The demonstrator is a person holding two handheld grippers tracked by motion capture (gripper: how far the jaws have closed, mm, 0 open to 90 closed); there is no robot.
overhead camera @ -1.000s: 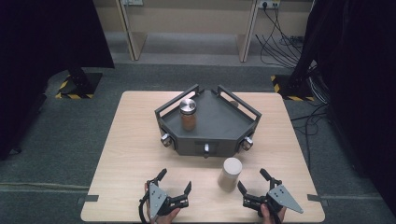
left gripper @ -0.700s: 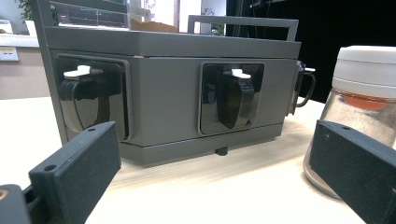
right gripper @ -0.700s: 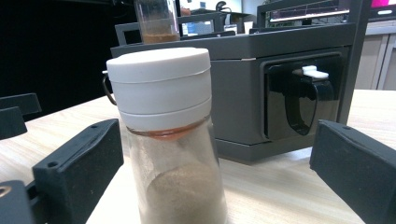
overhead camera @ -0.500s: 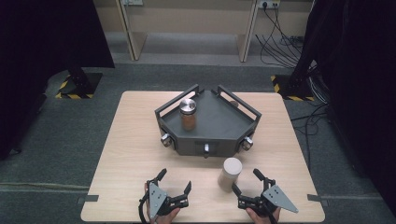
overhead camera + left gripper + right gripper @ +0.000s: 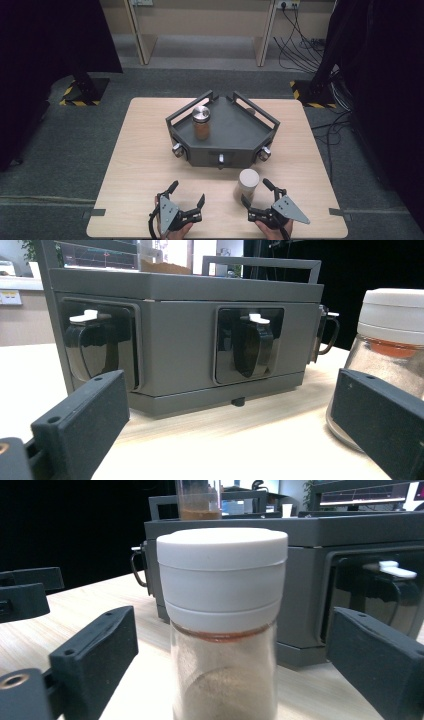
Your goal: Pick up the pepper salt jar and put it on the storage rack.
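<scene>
Just in front of the dark grey five-sided metal rack (image 5: 235, 132), on the pale wooden table (image 5: 135, 165), stands the white-capped glass spice jar (image 5: 222, 625). The right gripper (image 5: 230, 675) has it between jaws that have just been closing, gaps showing on both sides, nothing held. To grip well, I'd centre on the glass below the cap and squeeze evenly. The left gripper (image 5: 225, 435) waits beside it, wide open and empty.

Two spice jars are sitting mid-frame: a white-capped jar (image 5: 248, 183) on one table (image 5: 135, 165), a metal-lidded jar (image 5: 201, 122) atop one grey tray (image 5: 240, 131). Two grippers, left (image 5: 186, 194) and right (image 5: 255, 192), are waiting at bottom.
</scene>
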